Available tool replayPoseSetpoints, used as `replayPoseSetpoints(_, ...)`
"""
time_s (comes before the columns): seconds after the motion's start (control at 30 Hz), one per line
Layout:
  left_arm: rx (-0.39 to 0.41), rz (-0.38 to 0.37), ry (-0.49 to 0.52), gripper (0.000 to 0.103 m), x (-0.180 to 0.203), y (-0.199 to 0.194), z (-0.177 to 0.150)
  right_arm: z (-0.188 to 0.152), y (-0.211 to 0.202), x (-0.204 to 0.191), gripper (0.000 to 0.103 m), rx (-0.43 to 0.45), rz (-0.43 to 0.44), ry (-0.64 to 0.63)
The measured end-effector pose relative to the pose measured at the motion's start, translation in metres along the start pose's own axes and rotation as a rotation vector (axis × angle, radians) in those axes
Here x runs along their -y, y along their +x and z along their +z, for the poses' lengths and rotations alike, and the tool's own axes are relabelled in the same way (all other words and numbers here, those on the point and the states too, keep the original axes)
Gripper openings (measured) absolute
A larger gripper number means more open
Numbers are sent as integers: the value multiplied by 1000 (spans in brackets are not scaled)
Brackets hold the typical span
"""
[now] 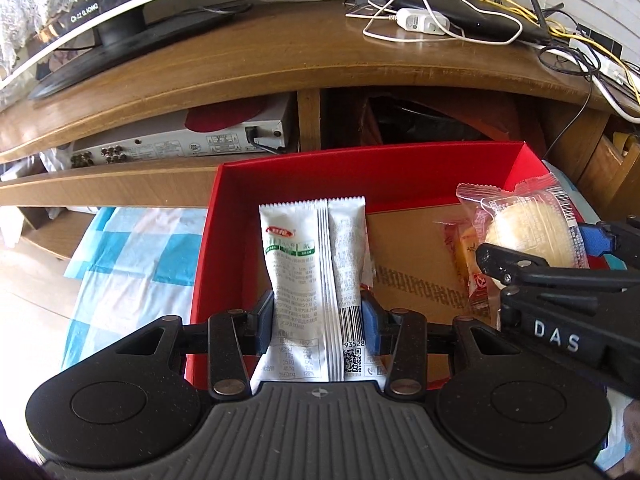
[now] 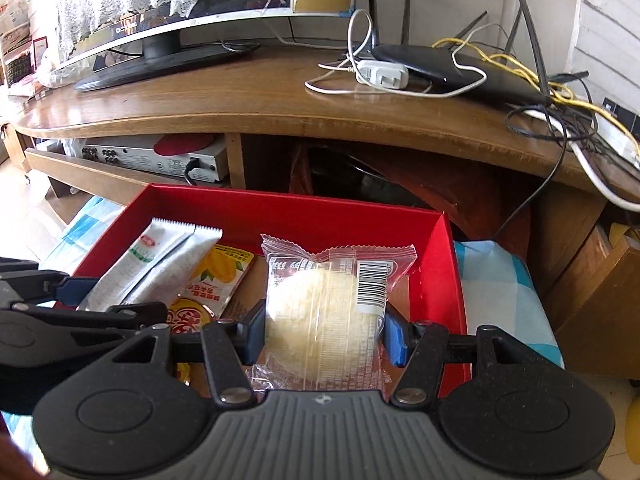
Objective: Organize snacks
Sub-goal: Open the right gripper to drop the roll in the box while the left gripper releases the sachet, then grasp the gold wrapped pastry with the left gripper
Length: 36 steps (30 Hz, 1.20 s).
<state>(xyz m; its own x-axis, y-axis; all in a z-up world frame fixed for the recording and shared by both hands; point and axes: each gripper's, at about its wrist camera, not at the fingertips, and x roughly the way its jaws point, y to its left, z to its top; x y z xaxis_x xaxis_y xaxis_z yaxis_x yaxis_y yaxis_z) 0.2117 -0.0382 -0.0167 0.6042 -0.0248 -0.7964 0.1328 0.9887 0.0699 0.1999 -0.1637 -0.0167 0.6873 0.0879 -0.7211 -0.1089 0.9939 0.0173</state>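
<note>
Snacks hang over the red box: the left gripper clamps a white sachet at the left, the right gripper grips a clear-wrapped round pastry at the right.

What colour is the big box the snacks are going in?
Red, with a brown cardboard bottom. The box shows best in the right wrist view.

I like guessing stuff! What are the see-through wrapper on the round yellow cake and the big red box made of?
The see-through wrapper on the round yellow cake looks like thin glossy plastic film: it is clear, crinkled, with zigzag sealed ends. The big red box seems to be matte cardboard: stiff flat red walls and a brown paper-like floor inside.
</note>
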Motion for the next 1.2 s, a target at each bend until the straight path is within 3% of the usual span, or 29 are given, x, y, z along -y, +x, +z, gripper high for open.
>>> replayPoseSetpoints(0.17,-6,-2,9,54,0,0,0,0,5,2,87,-23,7,1)
replayPoseSetpoints(0.23,-5,-3,16,59,1,-1,1,-1,6,2,88,-25,16,-5)
replayPoseSetpoints(0.83,55,-32,-27,70,-9,-33,1,6,-26,1,88,50,3,12)
replayPoseSetpoints(1.2,27,-57,-74,73,-32,-70,-33,-13,-68,-3,88,39,-9,-3)
